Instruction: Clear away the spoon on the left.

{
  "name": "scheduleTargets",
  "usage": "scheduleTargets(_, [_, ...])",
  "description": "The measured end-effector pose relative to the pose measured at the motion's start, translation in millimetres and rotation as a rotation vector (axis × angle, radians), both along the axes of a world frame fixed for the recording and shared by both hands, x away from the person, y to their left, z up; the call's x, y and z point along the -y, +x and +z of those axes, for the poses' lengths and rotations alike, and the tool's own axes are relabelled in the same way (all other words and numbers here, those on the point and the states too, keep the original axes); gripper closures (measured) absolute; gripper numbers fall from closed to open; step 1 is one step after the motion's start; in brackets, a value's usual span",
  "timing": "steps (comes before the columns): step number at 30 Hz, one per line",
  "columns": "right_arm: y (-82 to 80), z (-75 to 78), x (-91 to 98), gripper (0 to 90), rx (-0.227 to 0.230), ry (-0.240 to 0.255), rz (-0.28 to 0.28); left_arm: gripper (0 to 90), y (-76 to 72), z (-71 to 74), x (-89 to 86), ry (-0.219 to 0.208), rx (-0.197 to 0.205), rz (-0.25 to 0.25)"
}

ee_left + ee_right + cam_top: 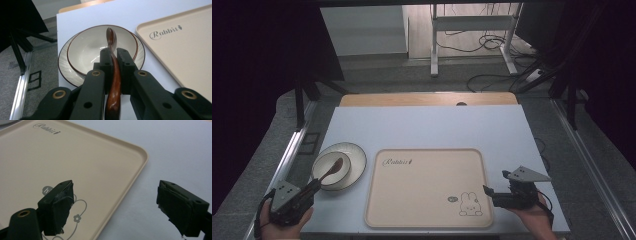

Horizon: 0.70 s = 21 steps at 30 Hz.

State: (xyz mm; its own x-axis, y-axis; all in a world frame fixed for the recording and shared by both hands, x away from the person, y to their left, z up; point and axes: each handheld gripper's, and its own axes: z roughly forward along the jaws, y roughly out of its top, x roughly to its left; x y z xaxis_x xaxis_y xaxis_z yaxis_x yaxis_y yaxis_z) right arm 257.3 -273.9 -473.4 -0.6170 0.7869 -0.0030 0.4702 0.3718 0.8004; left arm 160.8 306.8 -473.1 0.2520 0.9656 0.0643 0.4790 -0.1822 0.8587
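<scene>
Looking down from the high view, I see the left gripper [312, 186] at about 8 o'clock on the desk [422, 127], its jaws closed on the handle of a brown spoon [332, 169]. The spoon's head reaches up toward 1 o'clock from the jaws and lies in the bowl [330, 169], which sits on a plate [356, 156] near the desk's left edge. In the left gripper view the jaws pinch the spoon [113, 75] on both sides partway along its handle, with the handle end running back between them toward the camera and the head inside the bowl [87, 47]; I cannot tell whether the head touches the bowl's floor. The plate [64, 65] rims the bowl, and the tray [185, 52] lies just beside it at 3 o'clock, apart from it. That beige tray [422, 185] takes the middle of the desk, with script lettering at its 11 o'clock corner and a rabbit drawing at its 5 o'clock corner. The right gripper [495, 186] hangs at about 4 o'clock, just off the tray's right edge, held by a hand [532, 212]. In the right gripper view its jaws stand wide apart with nothing between them, one over the tray's [82, 165] corner drawing and the other over bare desk [175, 150].
</scene>
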Motion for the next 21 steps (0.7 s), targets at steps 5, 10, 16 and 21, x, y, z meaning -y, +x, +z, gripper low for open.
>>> scheduleTargets(5, [0.0, -0.1, -0.1, 14.6, 0.0, 0.0, 0.0, 84.6, -1.4, 4.9, 0.9, -0.006, 0.024, 0.0])
scheduleTargets(10, [-0.1, -0.1, -0.3, 14.6, -0.001, 0.0, 0.001, 84.5, -3.4, 9.6, 2.5, -0.005, 0.047, -0.002])
scheduleTargets(16, [-0.3, 0.2, -0.3, 14.6, 0.0, 0.001, -0.001, 84.6, -4.5, 17.8, 7.6, -0.02, 0.076, -0.018])
scheduleTargets(21, [-0.2, 0.7, 0.1, 14.6, 0.002, 0.003, -0.005, 84.6, -3.3, 24.4, 12.2, -0.025, 0.095, -0.035])
